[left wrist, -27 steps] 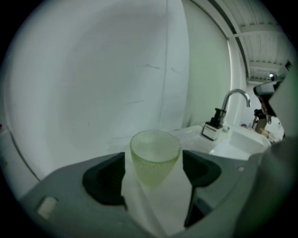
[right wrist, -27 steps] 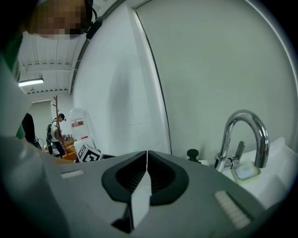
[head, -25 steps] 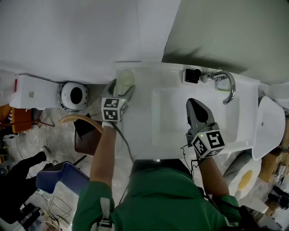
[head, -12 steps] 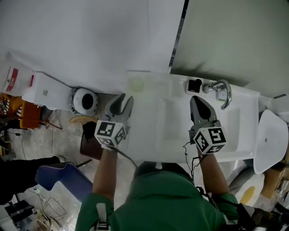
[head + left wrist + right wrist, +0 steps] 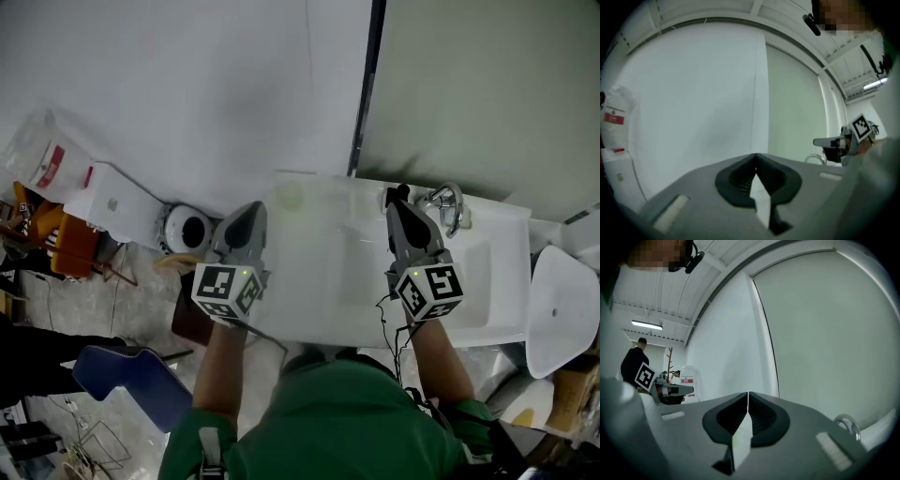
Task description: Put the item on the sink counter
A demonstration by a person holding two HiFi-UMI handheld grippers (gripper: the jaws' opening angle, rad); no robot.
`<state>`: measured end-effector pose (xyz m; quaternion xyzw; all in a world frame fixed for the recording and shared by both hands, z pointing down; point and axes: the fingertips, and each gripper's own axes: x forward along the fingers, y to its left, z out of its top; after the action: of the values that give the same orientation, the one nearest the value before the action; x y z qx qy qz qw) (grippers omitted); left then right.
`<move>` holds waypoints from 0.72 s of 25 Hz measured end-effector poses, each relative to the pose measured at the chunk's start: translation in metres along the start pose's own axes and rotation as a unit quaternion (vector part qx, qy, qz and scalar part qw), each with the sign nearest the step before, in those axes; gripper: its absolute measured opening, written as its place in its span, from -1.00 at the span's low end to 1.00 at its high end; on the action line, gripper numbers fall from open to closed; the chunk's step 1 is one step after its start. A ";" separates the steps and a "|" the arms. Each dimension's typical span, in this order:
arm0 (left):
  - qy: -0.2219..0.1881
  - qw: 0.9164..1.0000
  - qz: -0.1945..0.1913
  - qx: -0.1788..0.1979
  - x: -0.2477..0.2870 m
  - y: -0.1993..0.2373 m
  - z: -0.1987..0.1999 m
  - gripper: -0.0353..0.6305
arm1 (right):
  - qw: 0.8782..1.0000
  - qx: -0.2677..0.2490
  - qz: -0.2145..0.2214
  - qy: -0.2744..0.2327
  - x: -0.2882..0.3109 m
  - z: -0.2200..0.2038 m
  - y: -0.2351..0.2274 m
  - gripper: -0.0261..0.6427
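Head view, looking steeply down on a white sink bench [image 5: 309, 300] with a chrome faucet [image 5: 448, 204] at its rear edge. The task's thing, a pale round item [image 5: 289, 195], rests on the bench top well to the left of the faucet, at the rear left corner. Its detail is too faint to make out.

The left gripper [image 5: 251, 208] hangs over the bench's left edge, farther from the faucet than the item and just beside that item. In the left gripper view its jaws [image 5: 756, 157] are closed on each other with nothing between them. The right gripper [image 5: 398, 206] points at the wall just left of the faucet. In the right gripper view its jaws [image 5: 748, 394] likewise meet tip to tip and are empty, and the faucet's arc appears low at the right of that view.

On the floor far left of the faucet stand a round white fixture [image 5: 192, 230] and a blue chair [image 5: 131, 375].
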<state>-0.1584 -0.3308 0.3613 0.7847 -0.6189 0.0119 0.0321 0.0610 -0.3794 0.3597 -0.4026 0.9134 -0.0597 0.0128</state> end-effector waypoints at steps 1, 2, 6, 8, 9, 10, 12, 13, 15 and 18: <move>-0.005 1.000 0.001 0.002 -0.002 -0.003 0.005 -0.90 | 1.000 -0.002 0.001 -0.004 -0.002 0.004 0.000 -0.90; -0.009 1.000 0.001 0.006 -0.003 -0.007 0.010 -0.90 | 1.000 -0.003 0.002 -0.007 -0.004 0.007 0.000 -0.90; -0.026 0.999 0.008 0.023 -0.013 -0.017 0.031 -0.90 | 1.000 -0.011 0.004 -0.020 -0.012 0.023 0.003 -0.90; -0.034 0.999 0.017 0.026 -0.019 -0.018 0.040 -0.90 | 1.000 -0.017 0.006 -0.025 -0.015 0.031 0.006 -0.90; -0.037 0.999 0.022 0.027 -0.021 -0.017 0.044 -0.90 | 0.999 -0.020 0.007 -0.027 -0.016 0.034 0.008 -0.90; -0.037 0.999 0.026 0.026 -0.023 -0.017 0.046 -0.90 | 0.999 -0.023 0.008 -0.030 -0.018 0.038 0.009 -0.90; -0.035 0.999 0.032 0.024 -0.025 -0.016 0.051 -0.90 | 0.999 -0.029 0.010 -0.035 -0.020 0.046 0.011 -0.90; -0.035 0.999 0.035 0.022 -0.025 -0.016 0.053 -0.90 | 0.999 -0.031 0.011 -0.037 -0.022 0.049 0.012 -0.90; -0.038 0.998 0.039 0.020 -0.027 -0.016 0.058 -0.90 | 0.998 -0.036 0.013 -0.041 -0.024 0.055 0.013 -0.90; -0.047 0.998 0.040 0.020 -0.029 -0.018 0.066 -0.90 | 0.998 -0.041 0.017 -0.044 -0.028 0.062 0.014 -0.90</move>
<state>-0.1490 -0.3025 0.2926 0.7596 -0.6501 -0.0115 -0.0135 0.0737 -0.3559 0.2957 -0.3898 0.9201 -0.0046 0.0375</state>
